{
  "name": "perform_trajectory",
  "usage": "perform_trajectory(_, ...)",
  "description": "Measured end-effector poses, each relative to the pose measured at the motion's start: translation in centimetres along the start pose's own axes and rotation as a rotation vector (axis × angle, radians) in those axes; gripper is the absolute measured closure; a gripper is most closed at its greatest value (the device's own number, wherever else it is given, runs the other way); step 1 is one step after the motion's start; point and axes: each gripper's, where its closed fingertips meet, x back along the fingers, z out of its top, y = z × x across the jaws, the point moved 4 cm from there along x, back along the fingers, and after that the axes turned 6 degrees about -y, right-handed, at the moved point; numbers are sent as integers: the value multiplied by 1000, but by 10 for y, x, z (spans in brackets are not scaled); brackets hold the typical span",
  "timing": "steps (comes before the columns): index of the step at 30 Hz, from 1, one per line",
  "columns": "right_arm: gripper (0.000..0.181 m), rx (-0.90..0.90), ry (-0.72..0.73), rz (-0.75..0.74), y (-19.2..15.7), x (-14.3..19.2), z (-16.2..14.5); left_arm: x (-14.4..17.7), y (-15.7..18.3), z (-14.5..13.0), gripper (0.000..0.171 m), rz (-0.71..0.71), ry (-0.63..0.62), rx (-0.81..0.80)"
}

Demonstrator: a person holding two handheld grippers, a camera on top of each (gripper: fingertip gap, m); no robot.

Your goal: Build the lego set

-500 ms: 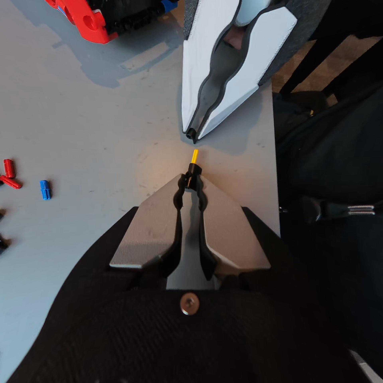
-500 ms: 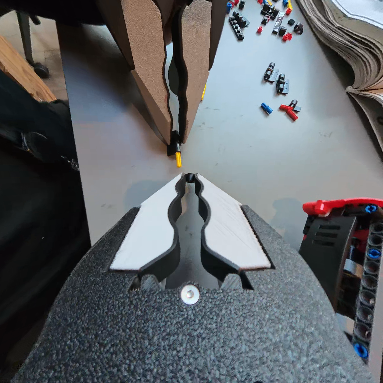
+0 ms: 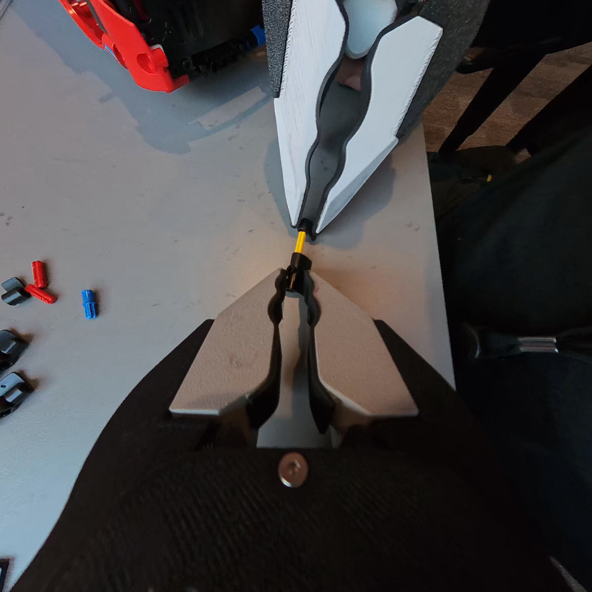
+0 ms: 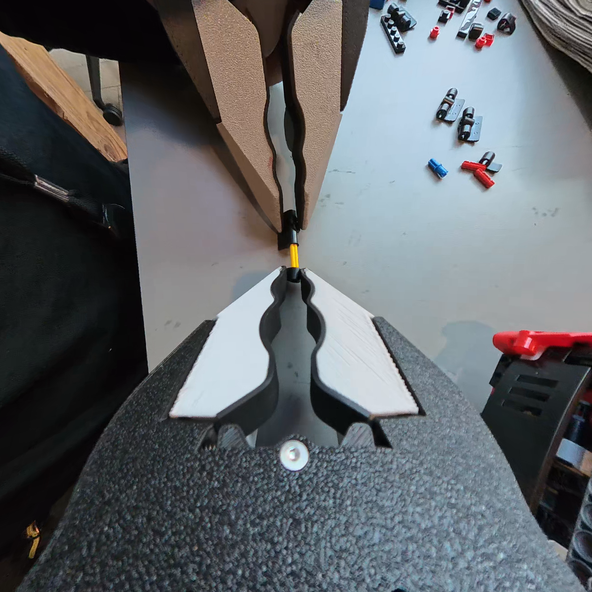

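Observation:
My left gripper (image 3: pixel 295 281) is shut on a small black connector (image 3: pixel 298 272) with a yellow axle (image 3: pixel 300 241) sticking out of its front. My right gripper (image 4: pixel 292 275) is shut on a small black bush (image 4: pixel 292 275). The two grippers face each other tip to tip above the grey table (image 3: pixel 160 198) near its edge. The axle's free end sits in the bush (image 3: pixel 305 224) held by the right gripper. In the right wrist view the yellow axle (image 4: pixel 293 255) runs from the left gripper's connector (image 4: pixel 290 235) into the bush.
A red and black partly built model (image 3: pixel 141 54) stands at the back left in the left wrist view and at the right (image 4: pixel 544 400) in the right wrist view. Loose red (image 3: pixel 40 285), blue (image 3: pixel 88 303) and black pieces (image 4: pixel 461 117) lie scattered on the table. The table edge (image 3: pixel 439 288) is close by. My left and right fingertips are right by each other.
The two grippers have closed the gap between them. The yellow axle's tip, free before, is now inside the black bush held by the right gripper.

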Motion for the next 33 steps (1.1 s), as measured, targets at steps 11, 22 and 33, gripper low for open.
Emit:
perform_trajectory(11, 172, 31, 7, -22, -1, 0, 0, 0, 0, 0, 164, -12, 10, 13)
perform_trajectory(22, 172, 21, 2, -6, 0, -1, 1, 0, 0, 0, 164, 6, 11, -23)
perform_trajectory(33, 173, 20, -66, 63, -1, -3, 5, 2, 1, 0, 164, -44, -72, -123)
